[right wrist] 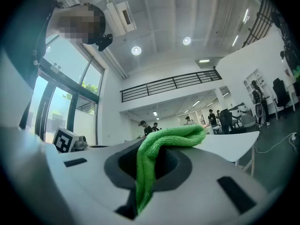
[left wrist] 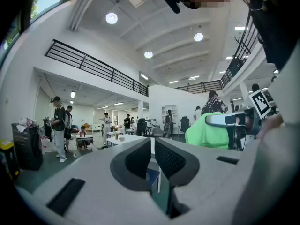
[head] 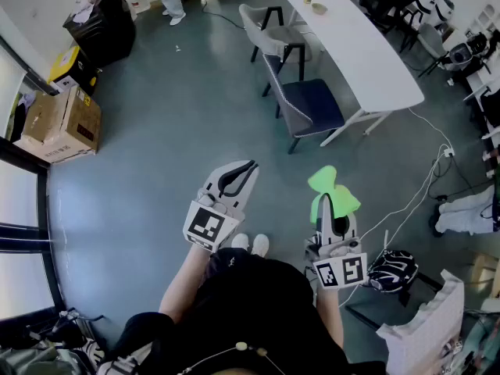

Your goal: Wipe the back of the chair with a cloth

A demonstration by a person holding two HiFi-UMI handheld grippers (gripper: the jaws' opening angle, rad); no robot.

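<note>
Gripping cloth (head: 332,187), chair (head: 311,105) beside table (head: 361,47)

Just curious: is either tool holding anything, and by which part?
Right hand-held gripper pinches the green cloth by a bunched fold; left hand-held gripper holds nothing.

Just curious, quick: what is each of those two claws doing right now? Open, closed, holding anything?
Left gripper: closed, holding nothing.
Right gripper: closed on the green cloth.
</note>
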